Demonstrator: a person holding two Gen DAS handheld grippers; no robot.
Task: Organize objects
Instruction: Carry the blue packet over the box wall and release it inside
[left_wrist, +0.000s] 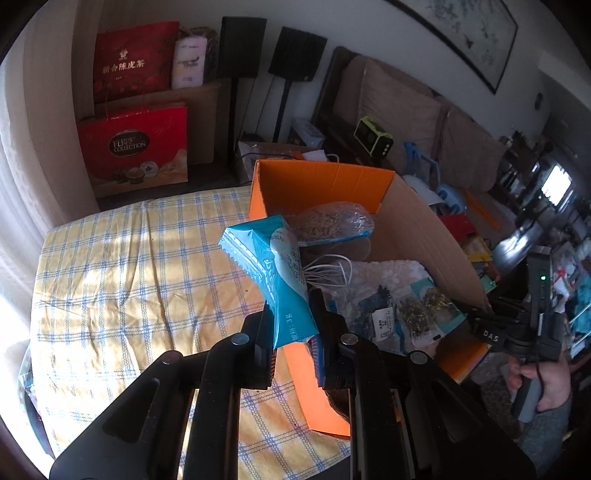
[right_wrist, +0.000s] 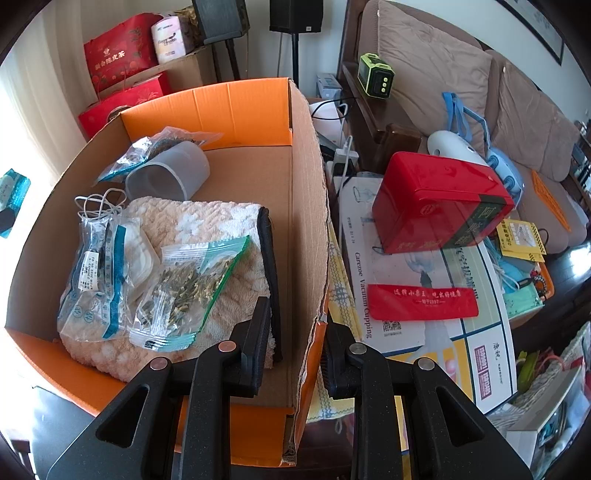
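My left gripper (left_wrist: 291, 332) is shut on the lower end of a teal snack packet (left_wrist: 273, 266), held up in the air over the near left corner of the cardboard box (left_wrist: 417, 229). The same packet (right_wrist: 13, 195) shows at the far left edge of the right wrist view. My right gripper (right_wrist: 295, 325) straddles the box's right wall (right_wrist: 310, 206) near its front corner and is shut on it. Inside the box lie a beige towel (right_wrist: 221, 236), a clear plastic cup (right_wrist: 168, 170), several zip bags (right_wrist: 181, 291) and a white cord (right_wrist: 99, 203).
A yellow checked cloth (left_wrist: 129, 266) covers the table left of the box. A red tin (right_wrist: 439, 199) sits on a flat white carton (right_wrist: 417, 295) right of the box. Red gift bags (left_wrist: 135, 147), speaker stands (left_wrist: 236, 103) and a sofa (right_wrist: 461, 74) lie behind. A hand (left_wrist: 546, 380) holds the right gripper.
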